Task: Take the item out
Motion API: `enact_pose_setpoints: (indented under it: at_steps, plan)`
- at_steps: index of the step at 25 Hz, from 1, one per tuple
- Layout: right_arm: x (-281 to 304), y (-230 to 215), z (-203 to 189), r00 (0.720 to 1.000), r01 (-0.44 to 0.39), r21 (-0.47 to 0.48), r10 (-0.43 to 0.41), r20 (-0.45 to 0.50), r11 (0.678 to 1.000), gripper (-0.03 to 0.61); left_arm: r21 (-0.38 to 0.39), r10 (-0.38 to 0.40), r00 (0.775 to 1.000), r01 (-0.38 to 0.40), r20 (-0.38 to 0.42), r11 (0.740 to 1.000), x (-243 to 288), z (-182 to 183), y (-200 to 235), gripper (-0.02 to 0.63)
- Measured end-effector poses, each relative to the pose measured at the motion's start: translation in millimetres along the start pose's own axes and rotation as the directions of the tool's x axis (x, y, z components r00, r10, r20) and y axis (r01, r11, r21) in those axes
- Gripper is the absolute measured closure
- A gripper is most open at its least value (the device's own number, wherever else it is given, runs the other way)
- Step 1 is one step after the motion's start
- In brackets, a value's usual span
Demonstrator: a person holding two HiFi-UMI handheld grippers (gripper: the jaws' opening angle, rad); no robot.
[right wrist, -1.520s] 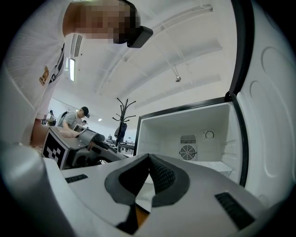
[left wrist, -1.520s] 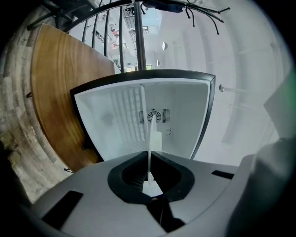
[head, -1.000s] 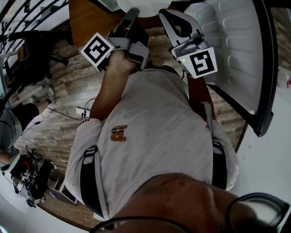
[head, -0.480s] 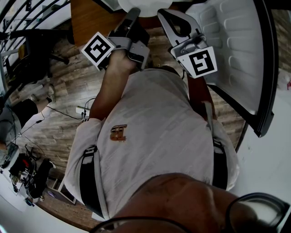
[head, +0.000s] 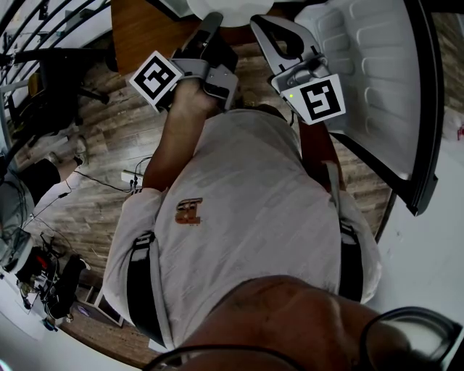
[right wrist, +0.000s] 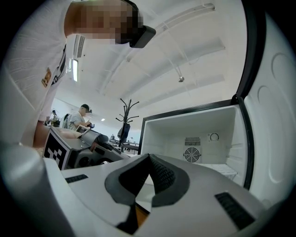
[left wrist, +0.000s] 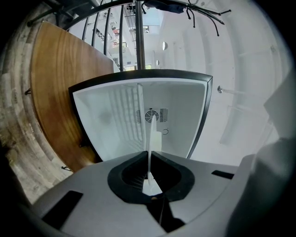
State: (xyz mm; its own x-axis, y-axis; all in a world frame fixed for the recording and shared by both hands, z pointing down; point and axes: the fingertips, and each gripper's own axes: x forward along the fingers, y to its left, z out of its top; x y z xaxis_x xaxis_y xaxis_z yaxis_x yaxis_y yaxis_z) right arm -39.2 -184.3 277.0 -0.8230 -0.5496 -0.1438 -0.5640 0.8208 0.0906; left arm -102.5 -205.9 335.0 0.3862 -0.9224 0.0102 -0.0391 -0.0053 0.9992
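Observation:
A small fridge [left wrist: 138, 120] stands open in front of me, its white inside showing a round fan grille [right wrist: 192, 154] on the back wall. Its door [head: 377, 72], white inside with a black rim, is swung out to the right. My left gripper [left wrist: 149, 157] is shut on a thin white plate-like item [left wrist: 150, 134], seen edge-on in the left gripper view. In the head view that item [head: 225, 6] shows as a white disc at the top edge, beyond the left gripper [head: 212, 20]. My right gripper [right wrist: 148, 158] is shut with nothing in it, close beside the left one [head: 258, 22].
A wooden panel [head: 145, 29] stands left of the fridge on a plank floor [head: 109, 145]. Cables and gear [head: 43, 275] lie at lower left, and a black chair [head: 58, 72] sits at upper left. A coat stand [right wrist: 127, 115] and a seated person [right wrist: 83, 115] are far behind.

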Motion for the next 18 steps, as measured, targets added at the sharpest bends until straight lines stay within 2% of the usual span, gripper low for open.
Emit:
enact_pose_setpoints:
  at_steps: [18]
  plan:
    - [-0.3, -2.5, 2.1, 1.0, 0.018, 0.002, -0.018, -0.002, 1.0, 0.546, -0.01, -0.004, 1.0, 0.004, -0.01, 1.0, 0.8, -1.1, -2.2, 0.585]
